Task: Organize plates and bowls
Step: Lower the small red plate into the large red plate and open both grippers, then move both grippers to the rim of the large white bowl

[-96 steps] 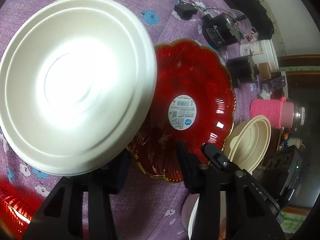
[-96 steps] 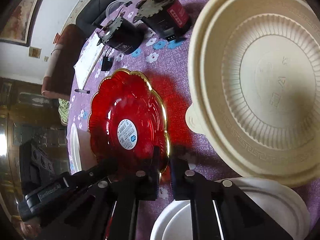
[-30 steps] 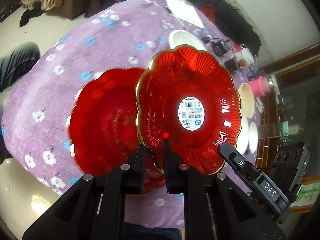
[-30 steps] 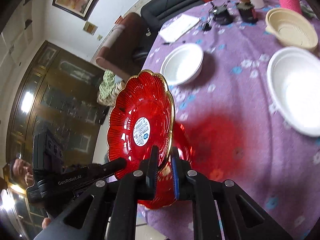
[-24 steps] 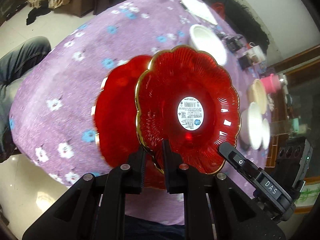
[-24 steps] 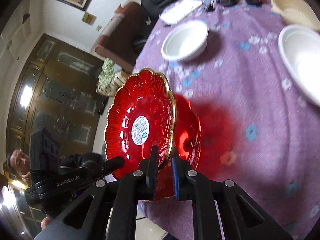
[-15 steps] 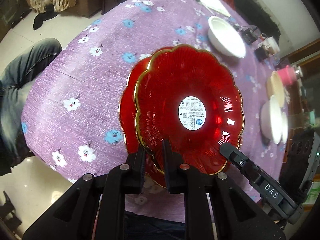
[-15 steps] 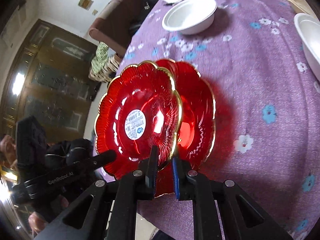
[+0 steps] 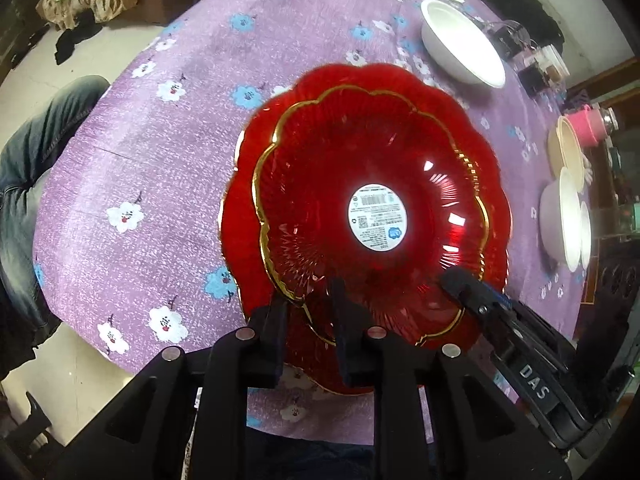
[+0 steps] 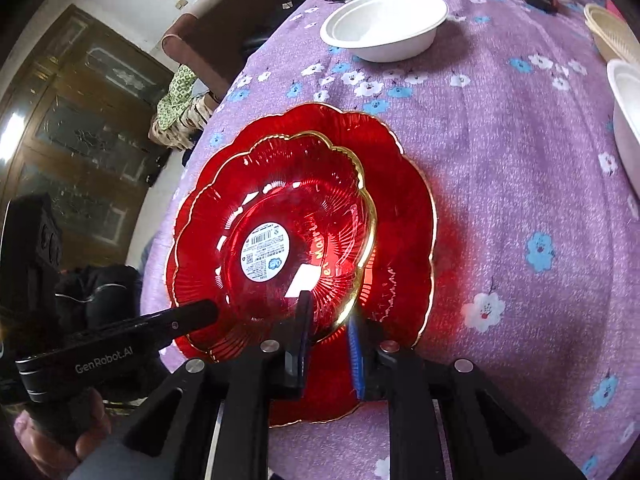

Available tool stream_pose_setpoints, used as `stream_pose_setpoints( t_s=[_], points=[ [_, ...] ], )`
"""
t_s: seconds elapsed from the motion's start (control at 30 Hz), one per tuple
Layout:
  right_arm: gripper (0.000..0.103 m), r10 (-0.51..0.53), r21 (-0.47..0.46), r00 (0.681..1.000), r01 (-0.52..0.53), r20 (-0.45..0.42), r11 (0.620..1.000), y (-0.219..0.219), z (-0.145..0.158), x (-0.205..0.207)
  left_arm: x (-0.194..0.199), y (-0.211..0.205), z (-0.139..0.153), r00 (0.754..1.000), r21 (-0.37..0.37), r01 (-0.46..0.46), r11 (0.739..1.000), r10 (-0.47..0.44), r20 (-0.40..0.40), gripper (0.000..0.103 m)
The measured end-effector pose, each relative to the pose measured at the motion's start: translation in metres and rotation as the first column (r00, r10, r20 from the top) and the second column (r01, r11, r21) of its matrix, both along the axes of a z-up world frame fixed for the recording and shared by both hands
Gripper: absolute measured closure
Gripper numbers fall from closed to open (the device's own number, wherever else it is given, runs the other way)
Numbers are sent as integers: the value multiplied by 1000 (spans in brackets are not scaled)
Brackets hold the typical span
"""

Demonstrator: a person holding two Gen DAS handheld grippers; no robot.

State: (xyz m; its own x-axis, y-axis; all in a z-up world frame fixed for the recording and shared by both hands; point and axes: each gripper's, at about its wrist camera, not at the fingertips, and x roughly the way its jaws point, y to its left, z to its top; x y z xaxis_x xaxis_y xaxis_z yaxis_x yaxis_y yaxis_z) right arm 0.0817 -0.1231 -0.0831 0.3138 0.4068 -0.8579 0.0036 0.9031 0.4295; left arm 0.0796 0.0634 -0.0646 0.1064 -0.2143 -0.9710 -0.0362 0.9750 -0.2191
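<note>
**Red plate nests onto its twin near the counter's edge**

At the left of the right-wrist view, the left tool reaches in with its black body printed "GenRobot.AI", its tip touching the near-left rim of the upper red plate. In its own view the left tool has its fingers slightly apart on either side of the gold-edged rim; whether they pinch it or merely straddle it I cannot tell. Holding the rim on two sides likely keeps the wide, shallow plate level as it settles.

In the middle, the upper red plate sits inside the larger lower red plate, which lies on the purple flowered counter near its front edge. A round white sticker with a barcode and small print marks the upper plate's centre; the print is too fine to read. Faint lettering shows through the glass beside it, also unreadable.

To the right, the right tool straddles the near rim with a clear gap at the blue-padded finger, so it appears loosened. In the left-wrist view its body reads "DAS".

Further right and back, a white bowl stands alone, and a beige bowl and more white bowls wait at the far side, well apart from the red pair.
</note>
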Motion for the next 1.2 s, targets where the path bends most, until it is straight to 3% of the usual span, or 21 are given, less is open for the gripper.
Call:
stream_pose_setpoints(
  t_s=[0.23,0.37,0.53,0.7,0.8,0.87,0.93,0.97,1.0,1.03,1.1,1.17,1.2],
  points=[
    [80,25,-110,999,-20,42,994,12,5,1,-7,-3,13,998,33,62,998,-63,17,83],
    [74,39,-114,998,-34,45,993,12,10,2,-9,6,21,998,29,58,998,-59,36,83],
    [54,52,-165,994,-35,99,986,9,29,-3,-10,8,30,996,33,70,997,-71,53,82],
    [54,40,-73,981,-27,189,997,-23,53,-17,-17,7,56,990,-1,63,998,-62,129,82],
    [54,-73,-24,953,84,293,996,-78,70,-37,-25,-12,79,974,-22,84,996,-77,212,82],
    [54,-150,7,929,157,339,988,-118,76,-49,-34,-36,98,948,-34,113,993,-98,302,81],
    [53,-227,40,891,230,392,972,-164,83,-66,-40,-60,109,921,-29,145,989,-124,368,67],
    [53,-267,56,866,270,422,961,-187,87,-76,-47,-79,116,900,-30,167,986,-140,413,51],
    [49,-306,68,841,309,445,949,-208,90,-86,-49,-87,120,886,-31,178,984,-146,439,44],
    [44,-348,81,816,352,461,933,-231,93,-95,-55,-106,126,857,-26,199,980,-161,489,44],
    [43,-418,116,774,416,475,902,-270,97,-111,-60,-131,131,827,-15,227,974,-185,531,42],
    [43,-447,137,761,437,470,889,-291,96,-118,-54,-158,128,823,-19,251,968,-204,530,39],
    [43,-449,138,772,436,451,889,-300,93,-117,-50,-169,123,830,-25,259,966,-209,517,39]
  ],
)
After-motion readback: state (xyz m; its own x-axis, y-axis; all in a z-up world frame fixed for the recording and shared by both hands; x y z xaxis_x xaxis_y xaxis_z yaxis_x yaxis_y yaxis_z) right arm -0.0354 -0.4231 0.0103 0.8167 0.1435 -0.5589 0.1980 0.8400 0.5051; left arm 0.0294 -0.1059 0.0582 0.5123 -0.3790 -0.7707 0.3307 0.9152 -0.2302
